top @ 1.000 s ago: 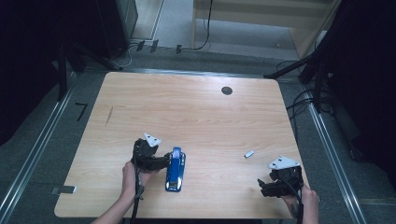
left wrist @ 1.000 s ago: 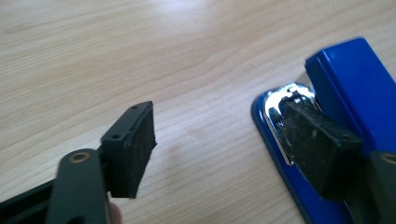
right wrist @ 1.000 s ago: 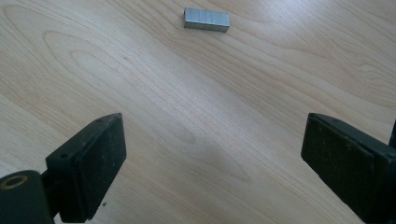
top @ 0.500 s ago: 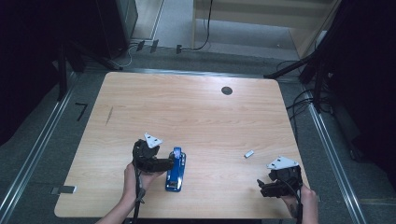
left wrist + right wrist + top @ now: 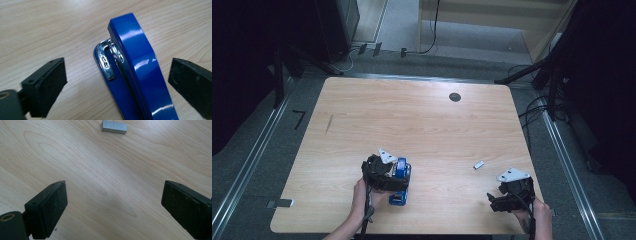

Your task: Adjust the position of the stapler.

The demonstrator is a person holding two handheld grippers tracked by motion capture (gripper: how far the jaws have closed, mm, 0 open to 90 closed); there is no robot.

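Observation:
A blue stapler (image 5: 401,170) lies flat on the wooden table (image 5: 412,120) near its front edge, with its chrome staple track (image 5: 108,62) showing. My left gripper (image 5: 394,182) reaches in from the stapler's left. Its jaws have just been opening and now stand wide on either side of the stapler (image 5: 135,67), the pads clear of it. A short silver strip of staples (image 5: 478,164) lies to the right. My right gripper (image 5: 493,201) rests open at the front right corner, with the strip of staples (image 5: 114,126) some way ahead of it and bare wood between its pads.
A small black round hole (image 5: 455,97) sits in the far right part of the tabletop. A thin dark mark (image 5: 328,124) runs near the left edge. Dark floor, metal rails and cables surround the table.
The left gripper has shifted slightly toward the near edge beside the stapler. The stapler, the staple strip and the right gripper have stayed where they were.

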